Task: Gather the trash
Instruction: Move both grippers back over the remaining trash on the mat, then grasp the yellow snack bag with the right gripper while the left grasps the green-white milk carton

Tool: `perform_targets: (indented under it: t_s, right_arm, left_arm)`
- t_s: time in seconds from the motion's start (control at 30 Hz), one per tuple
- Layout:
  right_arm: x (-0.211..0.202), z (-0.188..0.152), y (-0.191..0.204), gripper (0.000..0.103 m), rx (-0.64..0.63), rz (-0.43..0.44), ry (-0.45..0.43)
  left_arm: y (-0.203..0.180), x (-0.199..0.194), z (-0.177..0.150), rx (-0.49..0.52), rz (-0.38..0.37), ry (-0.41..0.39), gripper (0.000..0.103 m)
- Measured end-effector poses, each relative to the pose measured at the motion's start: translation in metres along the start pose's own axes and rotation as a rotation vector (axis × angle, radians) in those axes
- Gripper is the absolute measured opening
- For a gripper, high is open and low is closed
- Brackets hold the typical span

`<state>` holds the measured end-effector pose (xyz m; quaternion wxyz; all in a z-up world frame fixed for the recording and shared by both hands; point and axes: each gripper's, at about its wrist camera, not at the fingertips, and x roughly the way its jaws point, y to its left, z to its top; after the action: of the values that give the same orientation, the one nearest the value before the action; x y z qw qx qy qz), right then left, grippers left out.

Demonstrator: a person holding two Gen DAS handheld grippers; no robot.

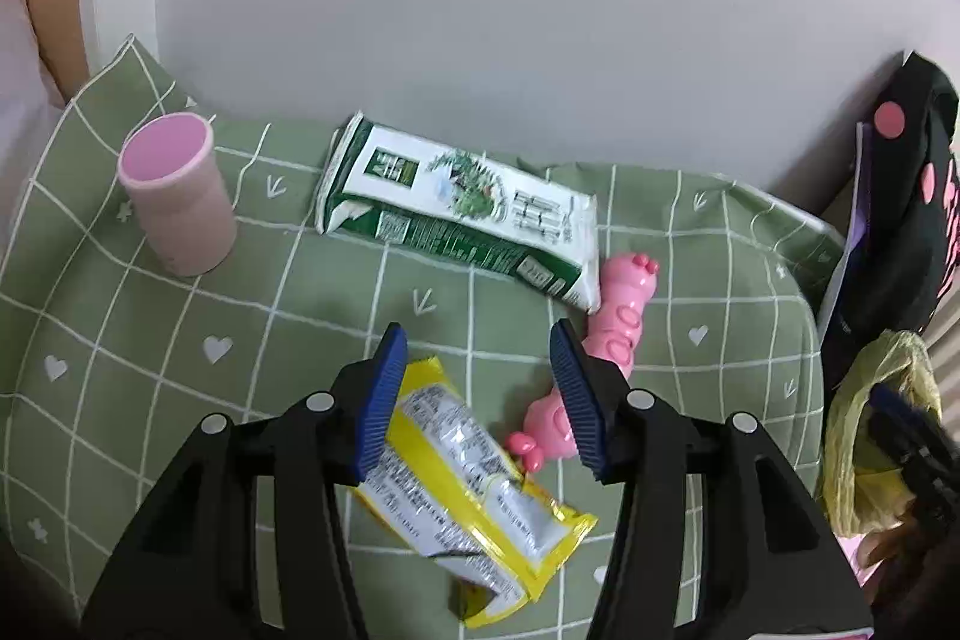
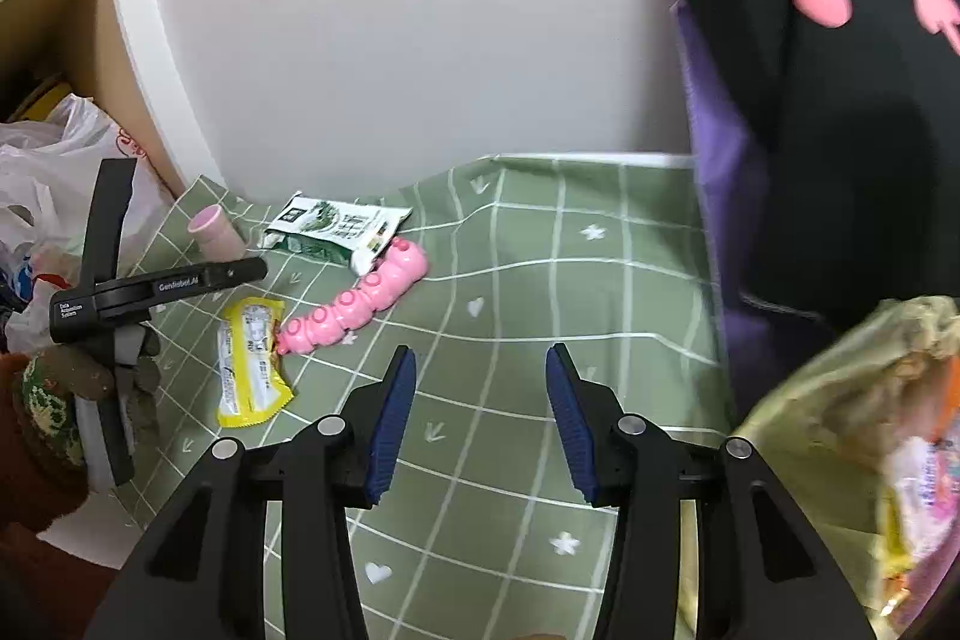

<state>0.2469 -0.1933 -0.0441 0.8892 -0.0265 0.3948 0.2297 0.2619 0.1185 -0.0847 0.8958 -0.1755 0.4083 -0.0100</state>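
Your left tool [image 1: 477, 394] spread wide, hovering right over crinkly yellow foil wrapper [image 1: 474, 496], nothing gripped. Wrapper flat, long axis running near-right to far-left on green checked cloth of table [image 1: 150, 370]. Bumpy pink plastic caterpillar toy [image 1: 618, 322] just beyond, then green-white carton [image 1: 462, 214] lying flat, smooth pink cup [image 1: 180, 202] upright far-left. Your right tool [image 2: 477, 415] wide too, empty, yellowish plastic bag [image 2: 840, 430] beside it.

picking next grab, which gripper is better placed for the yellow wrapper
Left. The left gripper hangs open right over the yellow wrapper; the right gripper, also open, is over bare cloth away from it.
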Motion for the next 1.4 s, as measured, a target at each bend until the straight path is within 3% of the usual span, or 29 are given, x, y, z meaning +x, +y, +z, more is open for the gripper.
perform_targets:
  t_s: [0.07,0.27,0.43,0.67,0.83,0.97,1.13,1.4]
  right_arm:
    - [0.014,0.000,0.003,0.042,-0.008,0.005,0.042]
    - [0.022,0.003,0.016,0.042,-0.080,0.046,0.060]
    - [0.040,0.004,0.037,0.042,-0.153,0.121,0.114]
    - [0.087,0.010,0.120,0.042,-0.287,0.354,0.175]
    - [0.122,0.004,0.168,0.042,-0.355,0.387,0.204]
    - [0.142,-0.012,0.183,0.043,-0.384,0.362,0.286]
    - [0.121,-0.029,0.159,0.040,-0.340,0.367,0.294]
    - [0.086,-0.044,0.080,0.040,-0.185,0.167,0.282]
  left_arm:
    - [0.002,0.000,-0.001,-0.021,-0.019,-0.009,0.047]
    - [0.005,0.008,-0.003,-0.050,0.004,0.080,0.047]
    - [0.023,-0.017,0.004,-0.112,-0.015,0.018,0.047]
    - [0.072,-0.062,-0.001,-0.169,0.038,-0.042,0.047]
    - [0.093,-0.083,-0.001,-0.154,0.087,-0.072,0.047]
    - [0.095,-0.086,0.004,-0.092,0.095,-0.075,0.047]
    - [0.080,-0.062,0.017,-0.020,0.013,-0.054,0.047]
    - [-0.011,0.014,0.063,0.384,-0.118,0.013,0.047]
